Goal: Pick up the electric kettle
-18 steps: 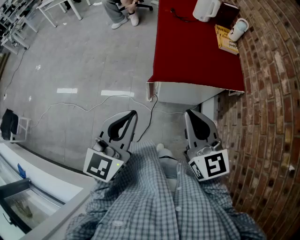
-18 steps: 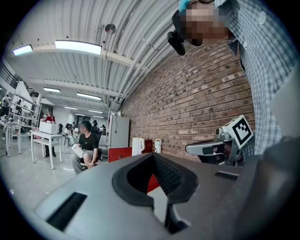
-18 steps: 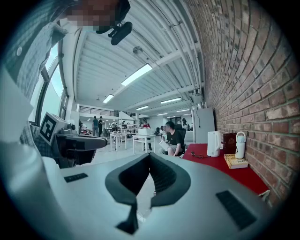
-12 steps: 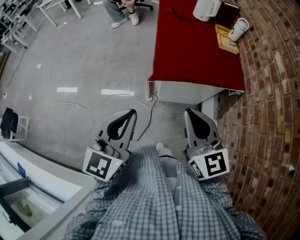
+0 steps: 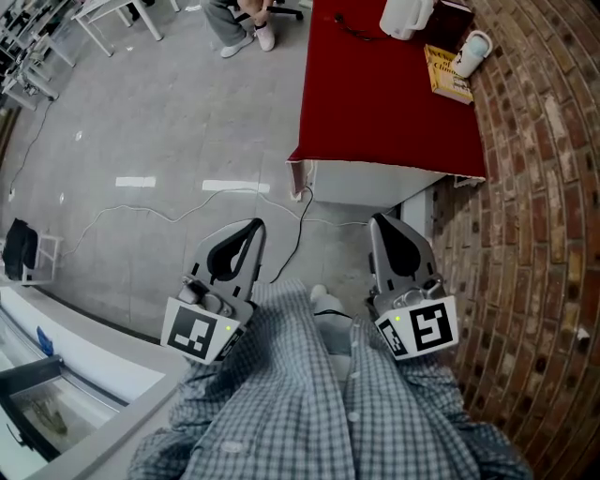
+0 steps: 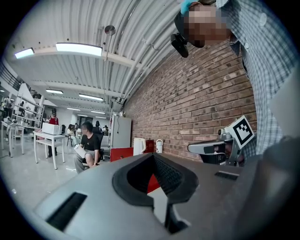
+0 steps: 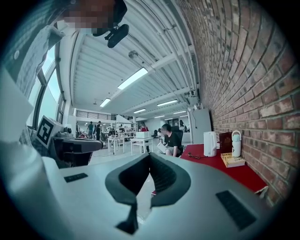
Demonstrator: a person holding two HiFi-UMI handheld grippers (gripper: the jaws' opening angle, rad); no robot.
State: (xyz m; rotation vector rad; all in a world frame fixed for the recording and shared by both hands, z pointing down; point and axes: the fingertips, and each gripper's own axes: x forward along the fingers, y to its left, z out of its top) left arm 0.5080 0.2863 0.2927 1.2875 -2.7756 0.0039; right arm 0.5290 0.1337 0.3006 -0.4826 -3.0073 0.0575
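The white plastic electric kettle stands upright at the far end of the long red-covered surface, well apart from both grippers. It looks rigid, with a smooth body that closed jaws would likely slide on. The loop handle on its side is the sounder place to take hold. It may carry water, so its weight cannot be judged, and a grip high on the handle would let it hang steady. A thin black cord lies on the red cloth just left of it. Whether the cord joins the kettle's base cannot be told.

To the right stand a dark red box, a small white flask and a flat yellow book, close to the brick wall.

At the near end, off the surface, the left gripper and the right gripper point level toward the surface. Both have their jaws pressed together on nothing.
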